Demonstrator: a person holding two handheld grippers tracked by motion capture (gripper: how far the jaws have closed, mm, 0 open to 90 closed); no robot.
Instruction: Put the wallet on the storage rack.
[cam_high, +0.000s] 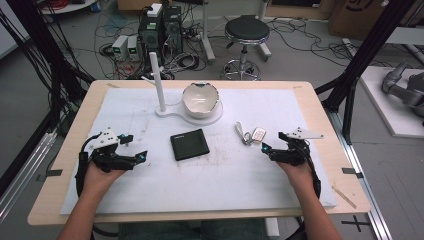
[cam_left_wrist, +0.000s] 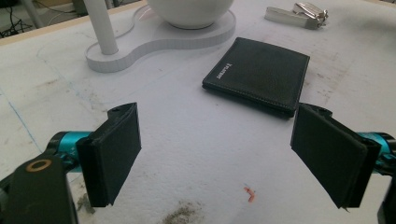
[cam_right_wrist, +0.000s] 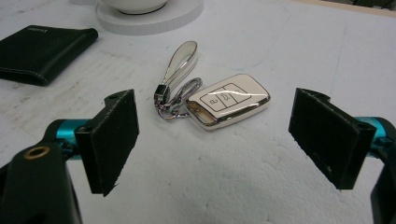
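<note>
Resting on the white mat (cam_high: 150, 190): black wallet (cam_high: 189, 144) at centre, car key fob (cam_right_wrist: 227, 100) with strap just ahead of the right gripper (cam_high: 277, 145), white bowl (cam_high: 200, 99) on its stand behind; left gripper (cam_high: 134, 147) and right both spread wide, holding nothing.

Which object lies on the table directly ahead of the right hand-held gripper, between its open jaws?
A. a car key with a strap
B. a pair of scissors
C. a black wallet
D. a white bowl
A: in the right gripper view, the car key with its white strap and ring lies on the table between the two spread jaws of the right hand-held gripper; the black wallet is off to the side.
</note>
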